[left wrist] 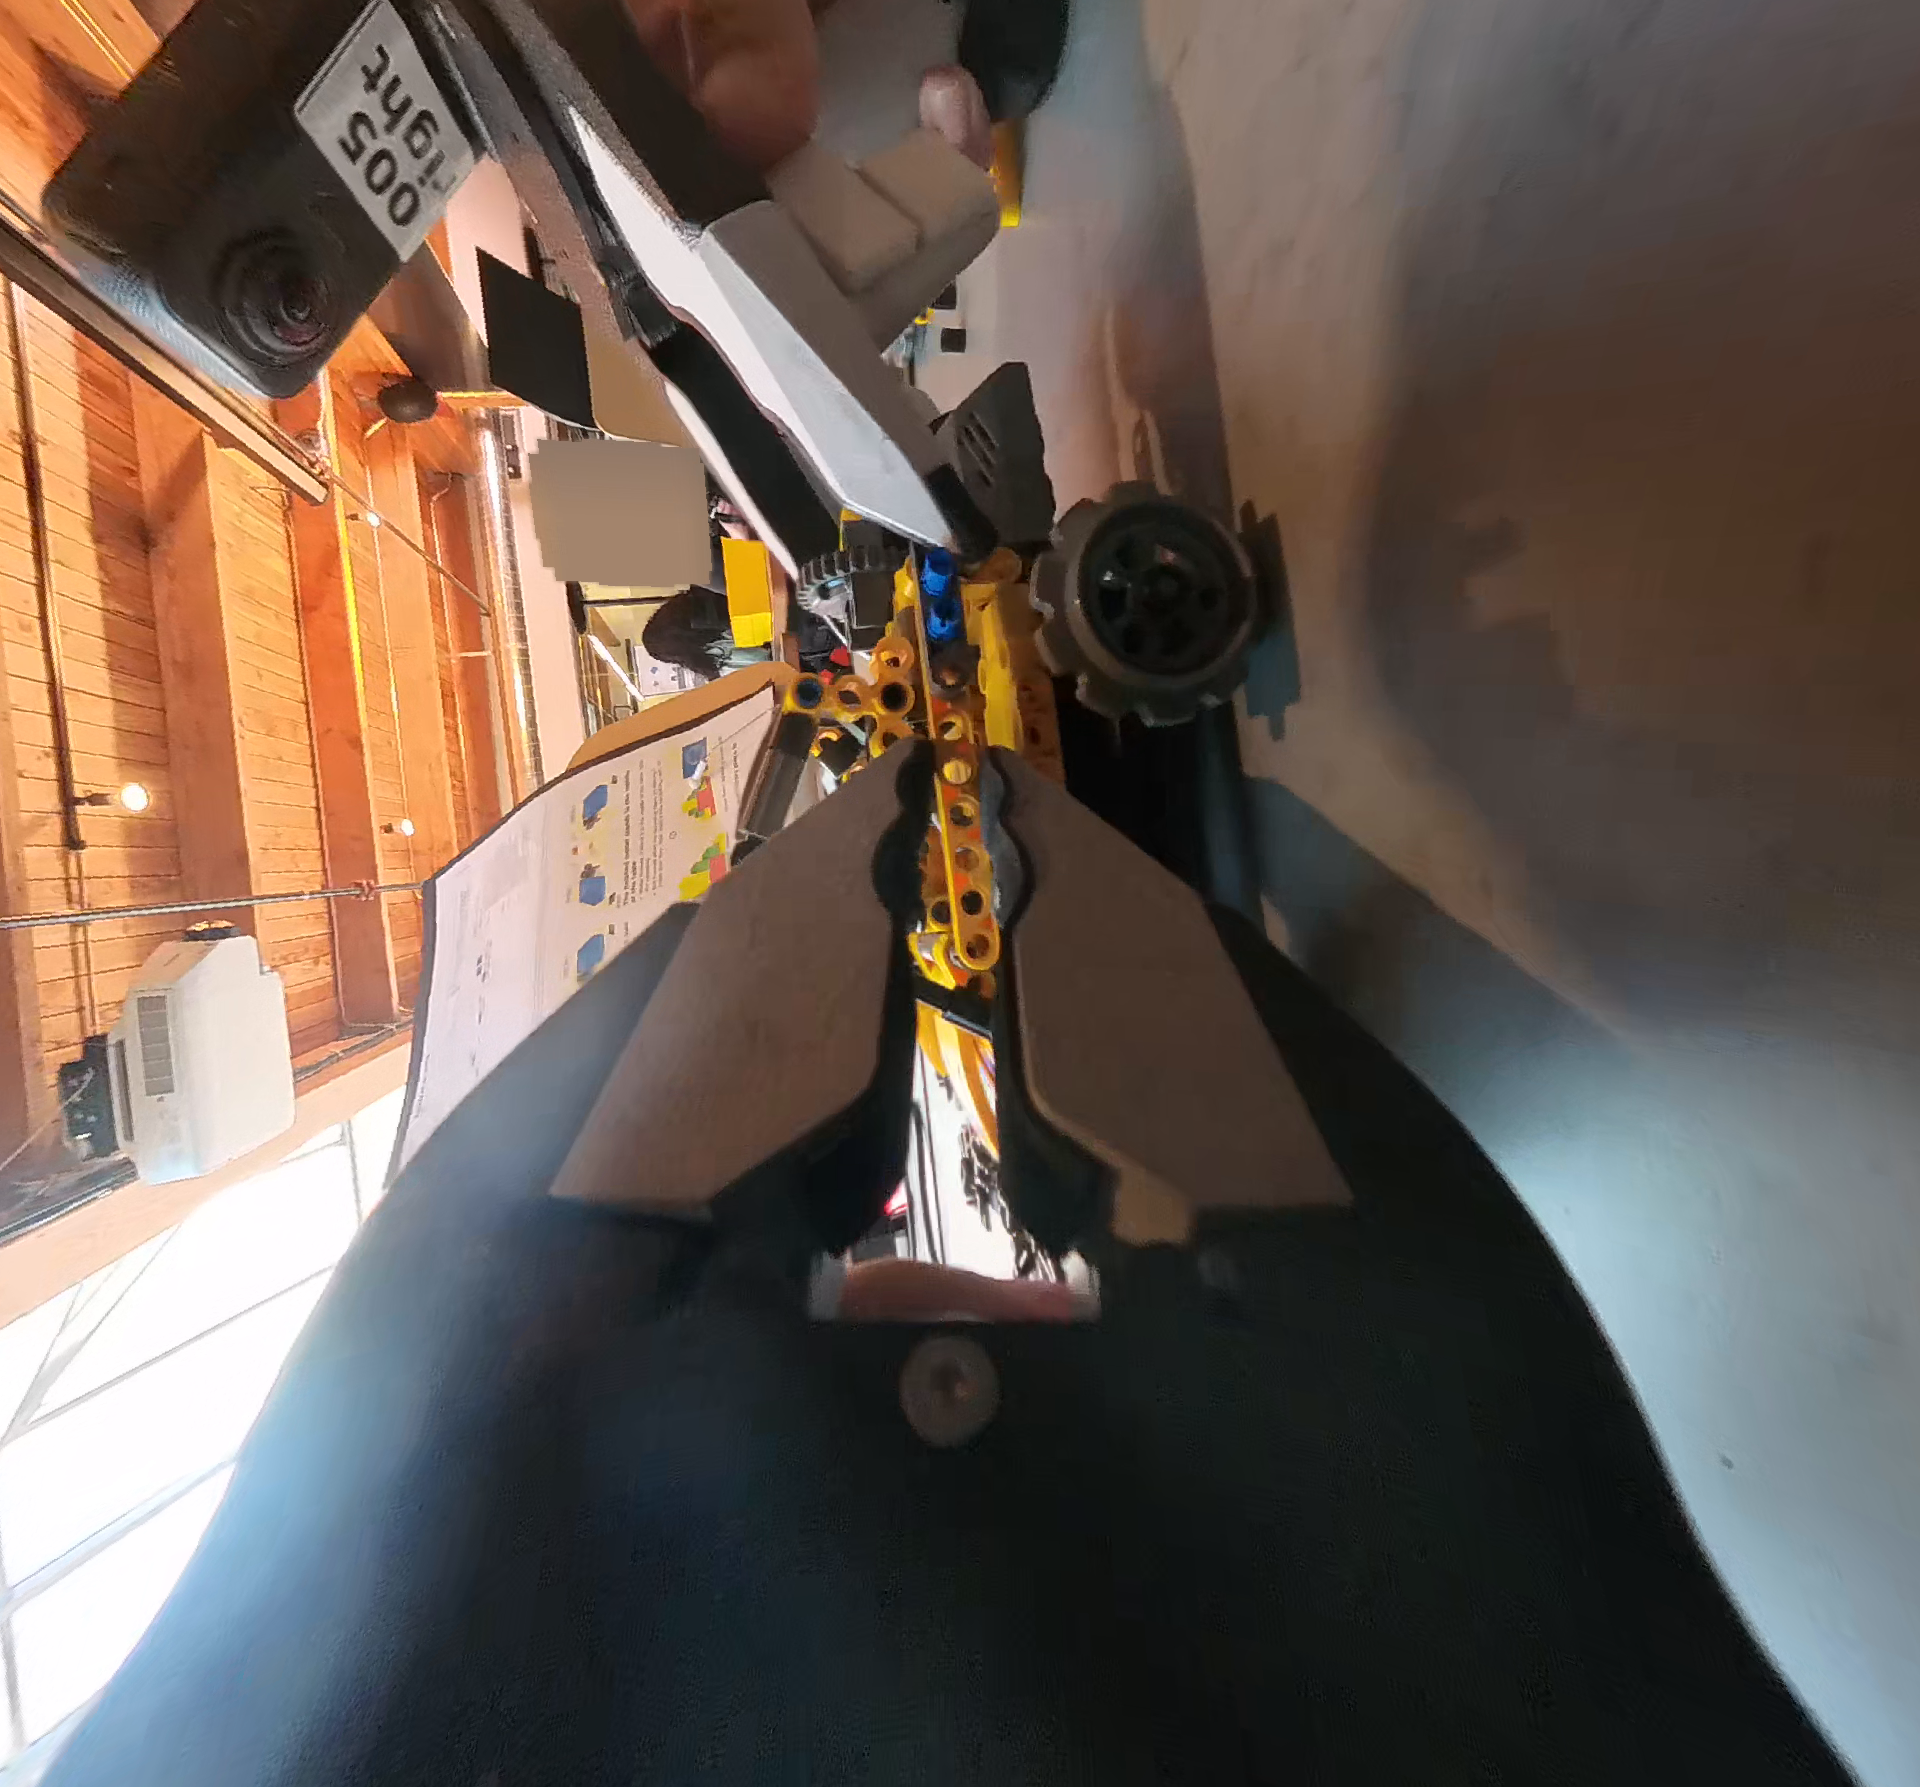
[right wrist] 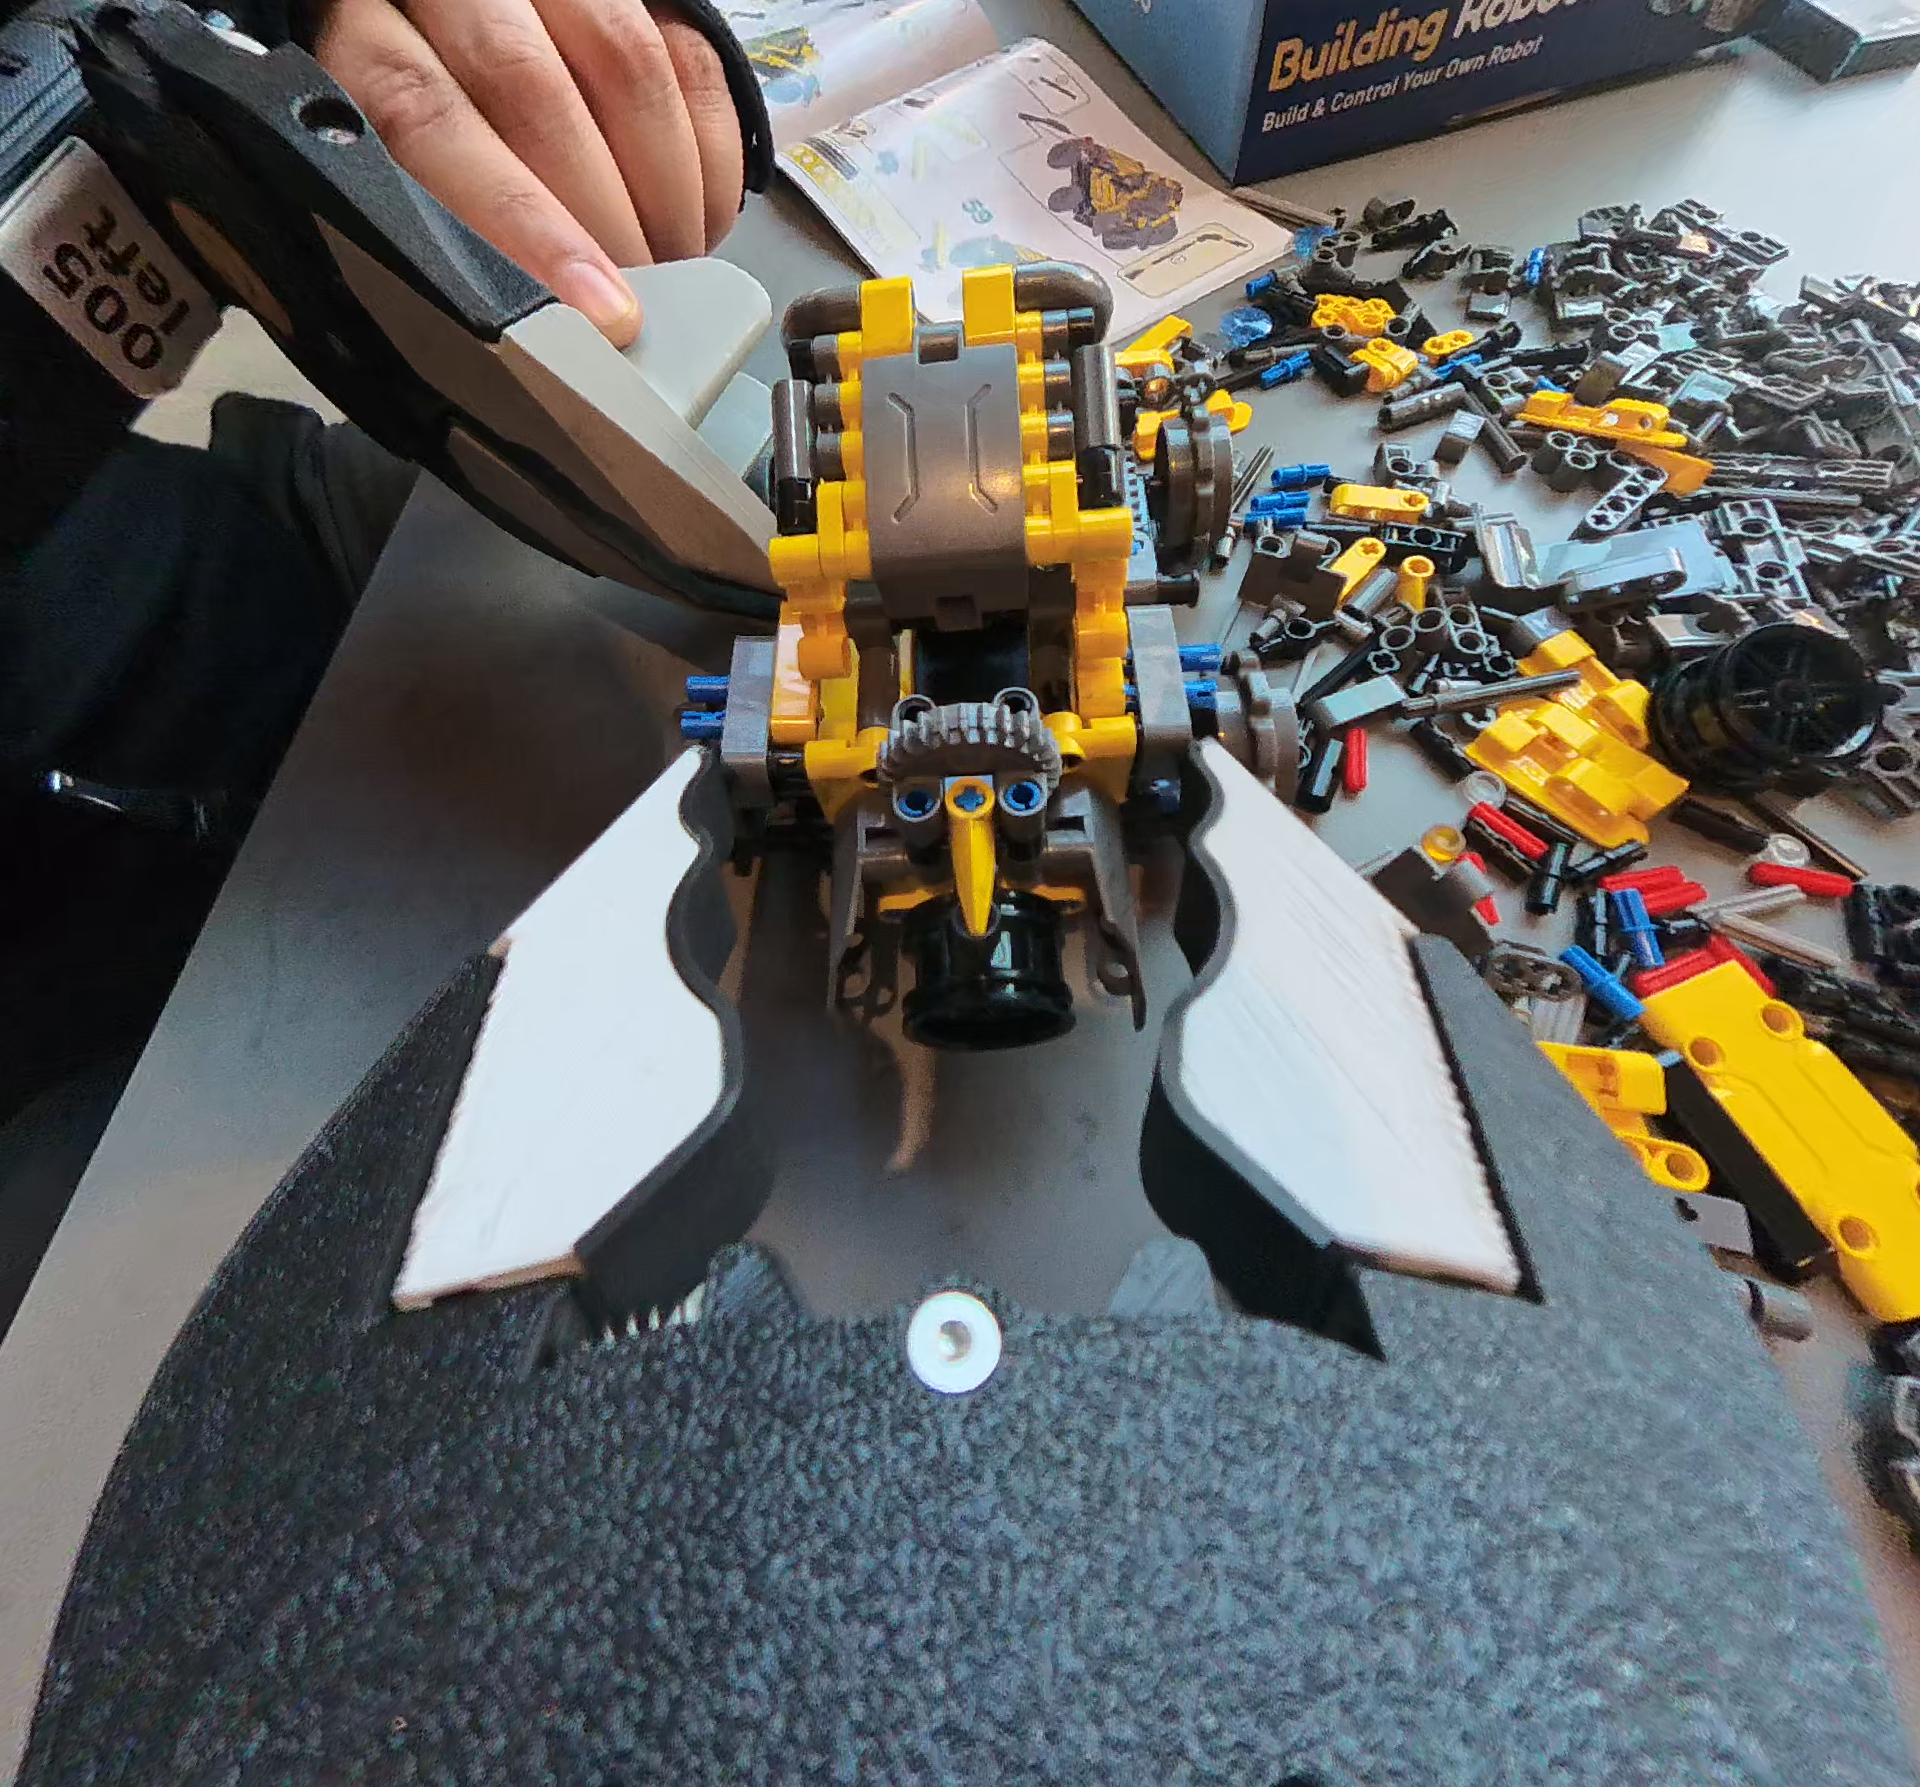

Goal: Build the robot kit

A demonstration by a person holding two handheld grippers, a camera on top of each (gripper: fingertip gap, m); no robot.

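Note:
A yellow, grey and black brick-built vehicle model (right wrist: 940, 490) stands on the grey table (right wrist: 436, 802). My right gripper (right wrist: 951, 771) is open, with one finger on each side of the model's front end, close to its grey side blocks and blue pins (right wrist: 704, 703). My left gripper (left wrist: 956, 792) is shut on a yellow perforated beam (left wrist: 964, 838) of the model. In the right wrist view it (right wrist: 764, 574) comes in from the upper left, held by a hand (right wrist: 520, 127). The right gripper's tip (left wrist: 914, 516) shows near the blue pins (left wrist: 940, 584) and a black wheel (left wrist: 1153, 594).
A large pile of loose black, yellow, blue and red parts (right wrist: 1558, 542) covers the table to the right, with a loose black wheel (right wrist: 1777, 698) and a long yellow piece (right wrist: 1787, 1114). An open instruction booklet (right wrist: 987, 148) and a dark blue kit box (right wrist: 1455, 23) lie behind the model. My left and right fingertips are right by each other. The long yellow piece (right wrist: 1787, 1114) is about 11 cm from my right fingertips and 20 cm from my left.

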